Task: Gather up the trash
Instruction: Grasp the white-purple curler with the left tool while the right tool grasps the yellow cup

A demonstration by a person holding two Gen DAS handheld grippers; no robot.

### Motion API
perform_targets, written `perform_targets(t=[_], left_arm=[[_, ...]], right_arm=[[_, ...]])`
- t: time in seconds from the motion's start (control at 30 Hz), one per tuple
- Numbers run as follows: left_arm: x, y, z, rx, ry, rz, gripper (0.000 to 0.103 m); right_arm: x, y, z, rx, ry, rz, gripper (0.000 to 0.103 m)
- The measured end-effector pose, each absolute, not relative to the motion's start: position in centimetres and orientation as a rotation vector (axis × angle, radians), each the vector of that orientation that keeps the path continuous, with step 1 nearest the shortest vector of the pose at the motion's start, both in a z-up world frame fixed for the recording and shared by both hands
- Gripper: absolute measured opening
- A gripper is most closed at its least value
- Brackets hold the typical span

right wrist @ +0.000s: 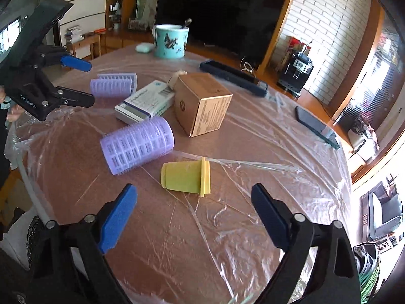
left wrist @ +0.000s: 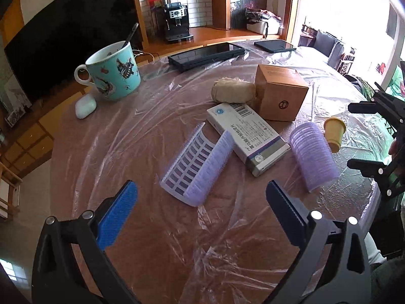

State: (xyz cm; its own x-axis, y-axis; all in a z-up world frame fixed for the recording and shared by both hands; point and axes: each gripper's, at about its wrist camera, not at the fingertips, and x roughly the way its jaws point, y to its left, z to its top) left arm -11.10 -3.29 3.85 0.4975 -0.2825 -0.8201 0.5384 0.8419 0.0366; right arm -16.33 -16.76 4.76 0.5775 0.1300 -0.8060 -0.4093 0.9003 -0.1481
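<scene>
A round table (left wrist: 101, 152) covered in clear plastic film holds a yellow plastic cup (right wrist: 186, 176) on its side, two purple hair rollers (right wrist: 138, 144) (left wrist: 200, 164), a white medicine box (left wrist: 249, 136), a brown cardboard box (left wrist: 279, 92) and a crumpled beige paper wad (left wrist: 233, 91). My right gripper (right wrist: 193, 211) is open, just short of the yellow cup, which lies ahead between its fingers. My left gripper (left wrist: 201, 209) is open and empty, hovering near the flat-lying roller. The yellow cup (left wrist: 334, 134) also shows in the left wrist view, near the right gripper (left wrist: 354, 136).
A teal mug (left wrist: 114, 72) with a spoon and a white earbud case (left wrist: 85, 106) stand at the far left. A black keyboard case (left wrist: 206, 55) and a tablet (left wrist: 274, 45) lie at the back. The table edge (right wrist: 33, 190) is close on the right gripper's left.
</scene>
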Motion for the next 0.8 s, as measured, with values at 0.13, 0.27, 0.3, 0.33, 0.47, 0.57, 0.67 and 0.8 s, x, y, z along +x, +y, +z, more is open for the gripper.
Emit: perform_targets(t=[0.13, 0.27, 0.3, 0.33, 0.47, 0.57, 0.67, 0.8], left_arm=[[-9.7, -3.6, 3.2, 0.317, 0.954, -0.529, 0.101], [-8.7, -4.0, 2.7, 0.321, 0.976, -0.563, 0.093], [-8.5, -4.1, 2.5, 0.321, 0.989, -0.573, 0.086], [-8.4, -4.1, 2.4, 0.321, 0.996, -0.577, 0.08], [-7.8, -4.2, 2.0, 0.302, 1.01, -0.602, 0.066], [-7.8, -4.3, 1.9, 0.31, 1.008, -0.609, 0.061], [-7.9, -4.5, 1.9, 0.331, 1.001, -0.604, 0.05], [-8.2, -4.5, 2.0, 0.319, 0.996, -0.606, 0.045]], right_arm=[[-15.1, -16.7, 4.4, -0.296, 0.933, 0.343, 0.086], [-14.2, -17.0, 4.2, -0.24, 0.969, 0.36, 0.083], [-13.8, -17.1, 4.0, -0.225, 0.981, 0.362, 0.079], [-13.6, -17.2, 3.9, -0.212, 0.995, 0.362, 0.076], [-13.2, -17.2, 3.7, -0.185, 1.011, 0.364, 0.072], [-13.1, -17.2, 3.6, -0.188, 1.012, 0.367, 0.068], [-13.1, -17.0, 3.4, -0.197, 1.015, 0.366, 0.061], [-13.1, -17.1, 3.4, -0.181, 1.008, 0.365, 0.048]])
